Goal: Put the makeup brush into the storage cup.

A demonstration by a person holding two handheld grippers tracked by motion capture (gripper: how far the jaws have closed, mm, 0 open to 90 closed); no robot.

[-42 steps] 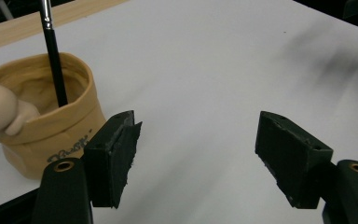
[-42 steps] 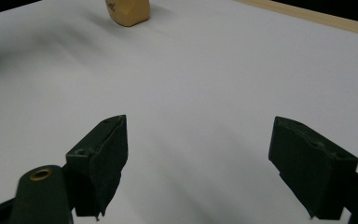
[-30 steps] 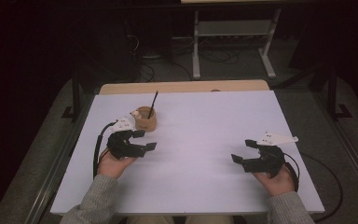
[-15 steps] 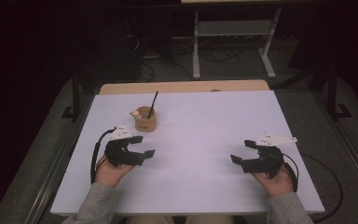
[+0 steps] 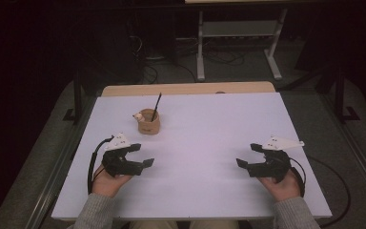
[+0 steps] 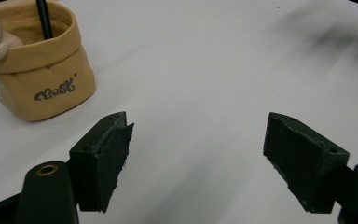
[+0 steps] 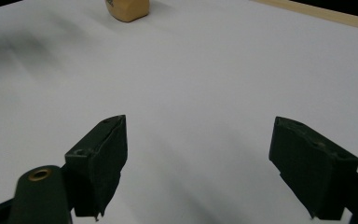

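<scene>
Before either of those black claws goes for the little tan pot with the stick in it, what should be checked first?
1. Left gripper jaws open, nothing between them; they have just been opening: ok.
2. Right gripper jaws open, nothing between them: ok.
3. Tan pot upright on the white table: ok.
4. Black stick in the pot, leaning: ok.
5. Left gripper apart from the pot, bare table between: ok.
6. Pale figure at the pot's rim, fixed or loose: cannot tell.
</scene>
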